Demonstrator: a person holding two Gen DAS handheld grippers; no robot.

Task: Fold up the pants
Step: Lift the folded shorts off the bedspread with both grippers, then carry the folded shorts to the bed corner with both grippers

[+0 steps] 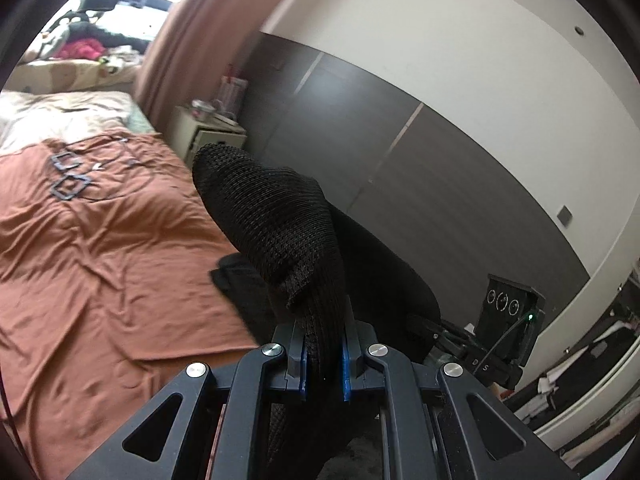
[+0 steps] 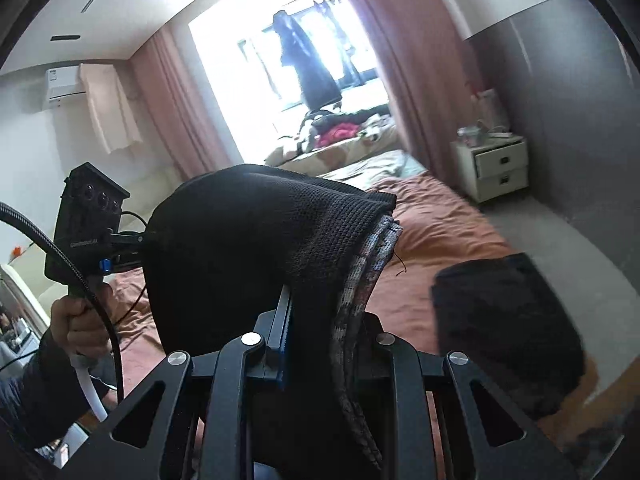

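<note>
The black knitted pants are lifted above the bed. My left gripper is shut on a bunched fold of them, and the cloth bulges up past the fingers. My right gripper is shut on another part of the pants, where a grey checked lining shows at the edge. The right finger is hidden by cloth. More black cloth lies blurred on the bed at the right. The other hand-held gripper shows at the left of the right wrist view.
The bed has a rust-orange sheet with cables and small grey frames on it. A white nightstand stands by the dark wall panel. Pink curtains and a clothes pile are by the window.
</note>
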